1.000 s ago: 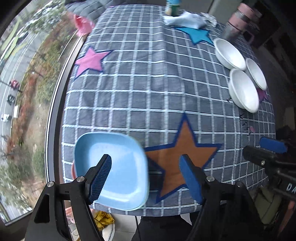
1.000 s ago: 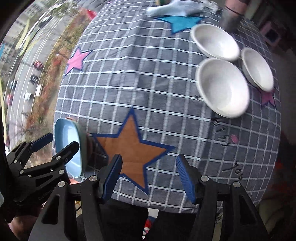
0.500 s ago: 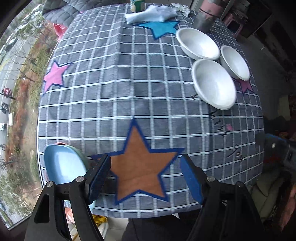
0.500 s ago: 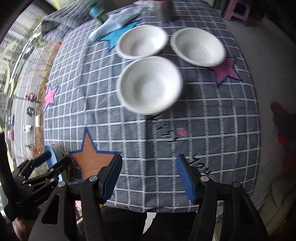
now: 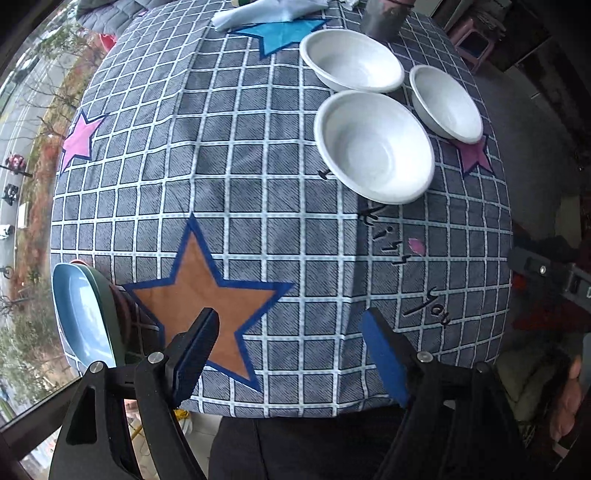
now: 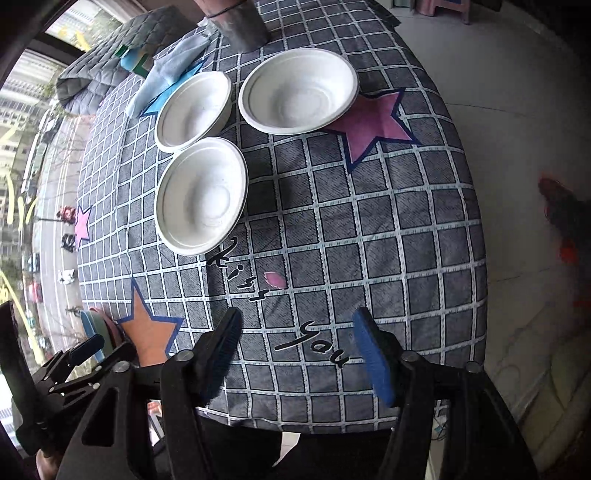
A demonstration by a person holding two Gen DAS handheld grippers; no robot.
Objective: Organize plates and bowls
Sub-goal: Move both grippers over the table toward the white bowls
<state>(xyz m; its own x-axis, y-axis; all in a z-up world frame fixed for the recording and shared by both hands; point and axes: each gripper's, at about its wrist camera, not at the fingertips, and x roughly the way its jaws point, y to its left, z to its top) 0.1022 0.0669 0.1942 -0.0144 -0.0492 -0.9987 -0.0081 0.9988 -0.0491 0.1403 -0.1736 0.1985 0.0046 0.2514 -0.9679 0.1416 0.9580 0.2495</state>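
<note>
Both grippers, left (image 5: 291, 354) and right (image 6: 295, 354), are hovering spread and empty; nearest white bowl (image 6: 201, 195) is looking light, stiff, slippery, best pinched at its rim.

Left gripper (image 5: 290, 354) held wide apart over the near edge of a checked worktop (image 5: 258, 184).

Its blue-padded fingers (image 5: 195, 350) grip nothing, the left one over an orange star (image 5: 199, 288) on the cloth. A stack of plates (image 5: 85, 314), light blue on top, sits at the near left corner. Three white bowls (image 5: 373, 147) cluster at the far right, rims close together, the nearest just beside the black lettering (image 5: 399, 251). A grey cup (image 5: 384, 18) stands behind them.
</note>
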